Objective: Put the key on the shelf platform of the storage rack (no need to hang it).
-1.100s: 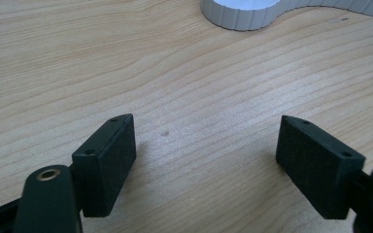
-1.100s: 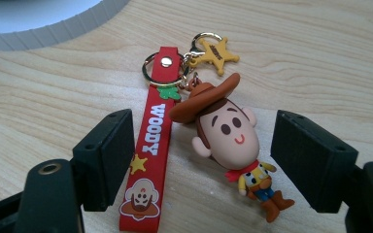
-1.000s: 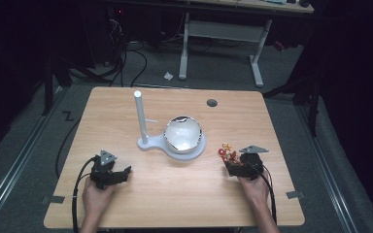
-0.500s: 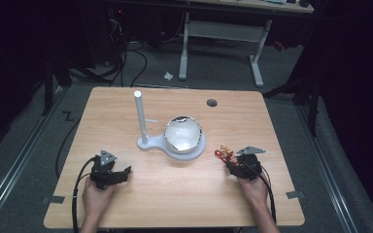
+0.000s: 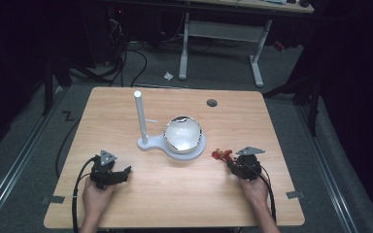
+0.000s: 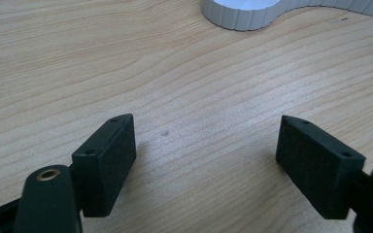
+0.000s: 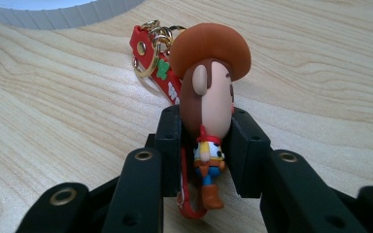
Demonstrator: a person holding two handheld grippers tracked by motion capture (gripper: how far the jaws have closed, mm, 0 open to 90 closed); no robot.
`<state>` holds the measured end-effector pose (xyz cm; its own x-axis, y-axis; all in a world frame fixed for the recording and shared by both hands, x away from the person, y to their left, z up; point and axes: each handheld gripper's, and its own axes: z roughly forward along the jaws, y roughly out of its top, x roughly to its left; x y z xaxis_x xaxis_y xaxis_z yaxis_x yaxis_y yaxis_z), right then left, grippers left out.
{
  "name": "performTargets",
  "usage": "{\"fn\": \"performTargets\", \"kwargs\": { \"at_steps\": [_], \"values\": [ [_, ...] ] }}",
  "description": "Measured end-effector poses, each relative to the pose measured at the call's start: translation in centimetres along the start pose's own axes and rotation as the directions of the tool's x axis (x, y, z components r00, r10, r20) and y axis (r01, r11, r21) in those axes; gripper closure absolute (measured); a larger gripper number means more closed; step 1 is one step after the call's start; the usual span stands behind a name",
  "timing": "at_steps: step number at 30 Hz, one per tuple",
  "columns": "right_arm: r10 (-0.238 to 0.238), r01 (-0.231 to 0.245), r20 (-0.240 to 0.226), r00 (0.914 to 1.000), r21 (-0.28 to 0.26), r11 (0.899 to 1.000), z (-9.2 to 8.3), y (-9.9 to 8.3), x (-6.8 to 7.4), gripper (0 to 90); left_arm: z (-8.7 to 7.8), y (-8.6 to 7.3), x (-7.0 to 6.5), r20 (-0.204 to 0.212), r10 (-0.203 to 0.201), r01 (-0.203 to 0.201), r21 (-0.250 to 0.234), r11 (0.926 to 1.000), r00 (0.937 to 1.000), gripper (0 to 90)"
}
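A cowboy figure keychain (image 7: 209,97) with a brown hat, a red strap (image 7: 167,80) and gold rings is clamped between the jaws of my right gripper (image 7: 205,138), which is shut on it just above the table. In the high view the right gripper (image 5: 234,164) sits at the table's right front with the red keychain (image 5: 221,155) sticking out toward the white stand. My left gripper (image 5: 121,172) rests at the left front, open, with bare wood between its pads (image 6: 108,160).
A white stand with an upright post (image 5: 140,116) and a shiny round bowl (image 5: 183,134) on its base (image 5: 151,144) is at the table's middle. A dark grommet hole (image 5: 211,103) lies near the back edge. Cables trail from both grippers off the front edge.
The right gripper with the keychain has shifted slightly; the left gripper has stayed put.
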<state>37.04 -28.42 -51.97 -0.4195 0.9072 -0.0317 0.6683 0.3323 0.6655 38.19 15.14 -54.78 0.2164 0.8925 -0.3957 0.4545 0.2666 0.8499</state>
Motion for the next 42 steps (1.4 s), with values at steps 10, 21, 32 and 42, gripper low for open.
{"fn": "performTargets", "kwargs": {
  "at_steps": [10,21,32,42],
  "values": [
    [-0.006,0.006,0.002,1.0000,-0.049,0.999,-1.6,0.1,-0.3,69.9,0.0,0.0,0.0,0.000,-0.001,0.001,-0.001,1.0000,1.0000,22.6],
    [-0.048,0.048,0.001,0.9988,-0.090,0.995,-4.3,1.2,0.1,69.8,0.0,0.0,0.0,0.000,0.000,0.000,0.000,1.0000,1.0000,22.6],
    [-0.046,0.042,-0.036,0.9983,-0.113,0.993,-5.4,1.8,0.5,69.8,0.0,0.0,0.0,0.000,0.000,0.000,0.000,1.0000,1.0000,22.6],
    [-0.049,0.035,-0.086,0.9951,-0.149,0.988,-6.8,3.1,1.1,69.8,0.0,0.0,0.0,0.000,0.000,0.000,0.000,1.0000,1.0000,22.6]
  ]
}}
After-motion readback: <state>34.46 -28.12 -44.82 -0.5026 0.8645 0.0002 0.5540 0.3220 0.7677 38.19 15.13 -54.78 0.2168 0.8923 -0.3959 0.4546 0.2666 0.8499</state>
